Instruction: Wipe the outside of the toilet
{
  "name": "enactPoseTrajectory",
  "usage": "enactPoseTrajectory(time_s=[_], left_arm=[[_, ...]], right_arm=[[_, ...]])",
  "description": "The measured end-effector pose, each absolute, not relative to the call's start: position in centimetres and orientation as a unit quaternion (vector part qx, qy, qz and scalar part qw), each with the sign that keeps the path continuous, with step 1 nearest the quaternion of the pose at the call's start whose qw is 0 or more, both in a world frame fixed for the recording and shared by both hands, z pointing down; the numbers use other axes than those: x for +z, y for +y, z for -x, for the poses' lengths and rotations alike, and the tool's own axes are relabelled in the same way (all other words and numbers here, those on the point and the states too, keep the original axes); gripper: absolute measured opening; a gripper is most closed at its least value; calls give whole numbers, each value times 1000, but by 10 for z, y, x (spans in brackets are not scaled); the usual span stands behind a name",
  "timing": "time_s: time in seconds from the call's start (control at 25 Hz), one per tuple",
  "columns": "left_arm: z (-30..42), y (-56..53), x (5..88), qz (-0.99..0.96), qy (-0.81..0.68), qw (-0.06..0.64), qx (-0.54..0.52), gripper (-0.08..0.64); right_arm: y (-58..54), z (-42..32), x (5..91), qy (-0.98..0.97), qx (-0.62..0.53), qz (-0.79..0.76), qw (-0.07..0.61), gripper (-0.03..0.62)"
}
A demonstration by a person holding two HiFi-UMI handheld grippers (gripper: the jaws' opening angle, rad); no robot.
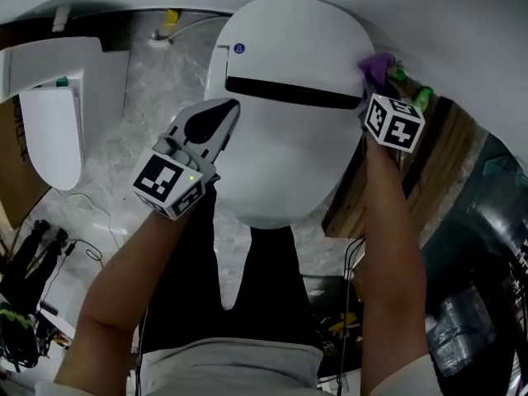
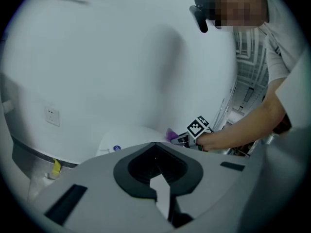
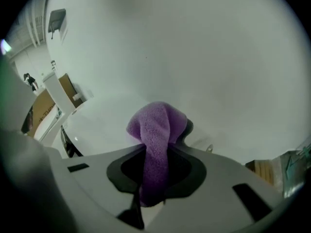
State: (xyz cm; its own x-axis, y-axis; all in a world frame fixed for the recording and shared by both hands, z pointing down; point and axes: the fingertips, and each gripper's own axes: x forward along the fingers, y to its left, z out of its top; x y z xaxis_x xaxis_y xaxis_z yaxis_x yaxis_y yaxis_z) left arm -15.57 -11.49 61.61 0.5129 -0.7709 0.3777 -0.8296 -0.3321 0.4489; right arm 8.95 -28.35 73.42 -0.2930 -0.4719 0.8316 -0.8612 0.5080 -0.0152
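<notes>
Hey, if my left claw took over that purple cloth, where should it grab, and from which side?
Probably the loose bunched end of the purple cloth that sticks out beyond the right claw, at the right edge of the toilet lid. Come across the lid from the left: the rest is pinched between that claw's jaws, so only the puffed end offers free fabric.

wall socket (image 2: 52, 115) | floor cables (image 1: 80, 249) | wooden board (image 1: 439, 162) | white fixture, left (image 1: 48, 130)

Nothing reads clearly; the blue round badge (image 1: 239, 49) on the toilet (image 1: 289, 155) is too small.
</notes>
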Motion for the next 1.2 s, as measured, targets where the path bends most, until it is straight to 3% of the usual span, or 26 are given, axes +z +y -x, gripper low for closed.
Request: enactPoseTrajectory(time_s=[0.2,0.52,0.68,0.96,1.2], left_arm=[[190,-112,614,-813,-496,303,39,6],[249,-111,610,-809,-509,293,32,6],[272,-111,606,-803,-518,292,28,6],[276,-106,611,-801,-523,288,38,6],[242,-110,605,-808,-514,285,50,6]], right_arm=[[-290,-46,724,-775,206,-431,414,80],[-254,163,718,-836,164,-326,410,80],[-225,223,723,-845,166,-288,419,80],[-184,228,723,-852,174,-268,414,80],[-182,172,717,-849,194,-293,395,80]])
